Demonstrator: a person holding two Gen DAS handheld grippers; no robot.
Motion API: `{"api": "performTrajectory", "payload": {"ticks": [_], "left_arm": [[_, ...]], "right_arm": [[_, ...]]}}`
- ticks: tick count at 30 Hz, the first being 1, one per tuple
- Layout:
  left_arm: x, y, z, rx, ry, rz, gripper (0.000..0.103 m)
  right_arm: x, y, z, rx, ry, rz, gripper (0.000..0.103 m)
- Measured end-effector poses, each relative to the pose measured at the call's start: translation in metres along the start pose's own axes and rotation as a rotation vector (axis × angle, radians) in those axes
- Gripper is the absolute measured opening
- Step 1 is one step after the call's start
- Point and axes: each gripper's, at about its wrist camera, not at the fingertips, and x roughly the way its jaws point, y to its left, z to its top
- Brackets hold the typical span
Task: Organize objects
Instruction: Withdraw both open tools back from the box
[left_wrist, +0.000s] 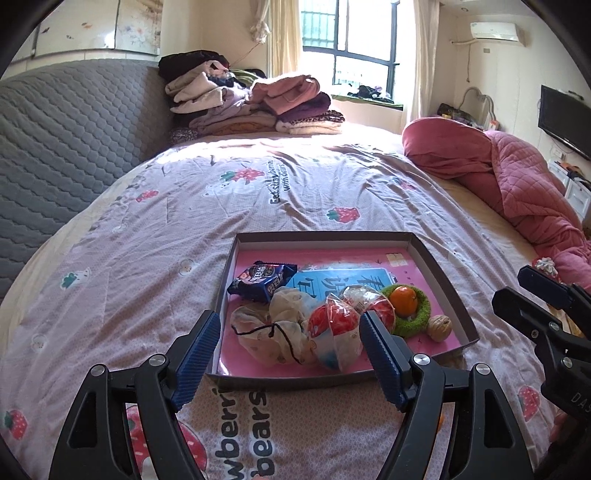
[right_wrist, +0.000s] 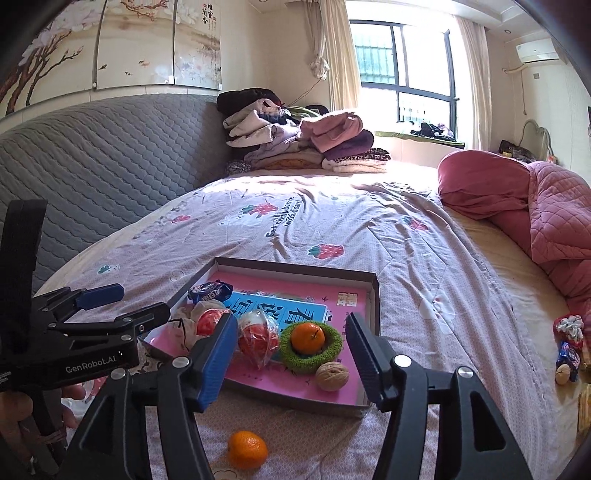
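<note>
Shallow cardboard tray (left_wrist: 439, 269) sits on the strawberry-print bedspread (left_wrist: 295, 192).

Left gripper (left_wrist: 286, 354): jaws wide, nothing between the pads, held above the tray's near edge.

Right gripper (right_wrist: 291, 362): jaws wide, empty, above the tray's near right corner.

In the tray:
- blue snack packet (left_wrist: 260, 282) at 10 o'clock
- cloth pouch (left_wrist: 273, 332) at 7 o'clock
- two red-and-white wrapped items (left_wrist: 334, 325) at centre
- orange (right_wrist: 307, 338) resting in a green ring (right_wrist: 314, 360) at 4 o'clock
- walnut (right_wrist: 331, 376) just beside the ring

A second orange (right_wrist: 246, 448) lies on the bedspread outside the tray, at 6 o'clock.
</note>
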Motion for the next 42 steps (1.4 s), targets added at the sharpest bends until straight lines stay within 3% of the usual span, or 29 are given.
{"api": "performTrajectory", "payload": {"ticks": [16, 26, 34, 42], "left_arm": [[-0.033, 0.004, -0.041, 0.016, 0.019, 0.001, 0.079], [-0.031, -0.001, -0.068, 0.019, 0.065, -0.017, 0.079], [-0.026, -0.001, -0.083, 0.019, 0.083, 0.005, 0.079], [-0.023, 0.006, -0.093, -0.020, 0.118, -0.020, 0.079]], "right_arm": [[-0.027, 0.014, -0.039, -0.001, 0.050, -0.040, 0.062], [-0.026, 0.015, -0.066, -0.002, 0.102, -0.090, 0.062], [-0.020, 0.016, -0.084, 0.009, 0.112, -0.081, 0.062], [-0.022, 0.018, -0.096, 0.004, 0.127, -0.085, 0.062]]}}
